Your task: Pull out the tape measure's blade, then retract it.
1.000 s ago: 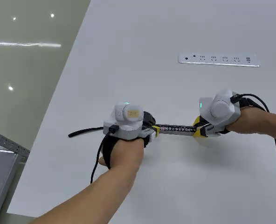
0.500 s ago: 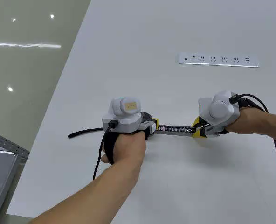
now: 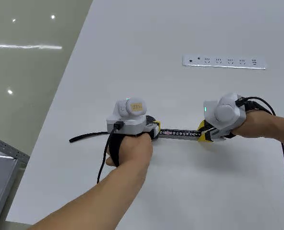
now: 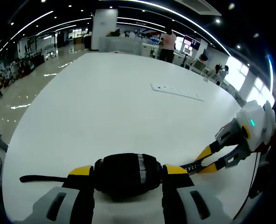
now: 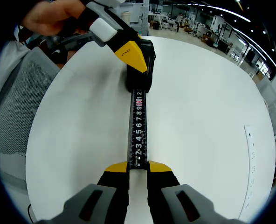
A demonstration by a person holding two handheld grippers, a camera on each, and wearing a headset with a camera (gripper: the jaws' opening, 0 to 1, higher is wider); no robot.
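Note:
A black tape measure case (image 4: 124, 172) with a grey band sits between the yellow pads of my left gripper (image 4: 127, 173), which is shut on it. The case also shows in the right gripper view (image 5: 140, 65) and in the head view (image 3: 150, 122). Its dark numbered blade (image 5: 138, 133) runs out of the case across the white table to my right gripper (image 5: 138, 167), which is shut on the blade's end. The drawn-out blade (image 3: 179, 133) spans the short gap between left gripper (image 3: 151, 128) and right gripper (image 3: 205, 133). A black strap (image 4: 42, 178) trails from the case.
A white power strip (image 3: 223, 62) lies on the far side of the table (image 3: 147, 52). The table's left edge drops to a glossy floor (image 3: 22, 62). A black cable (image 3: 87, 136) lies left of my left hand. People stand far off in the room (image 4: 168, 39).
The two grippers have come closer together and the exposed stretch of blade is slightly shorter. The left gripper shifted right a little; the right one barely moved.

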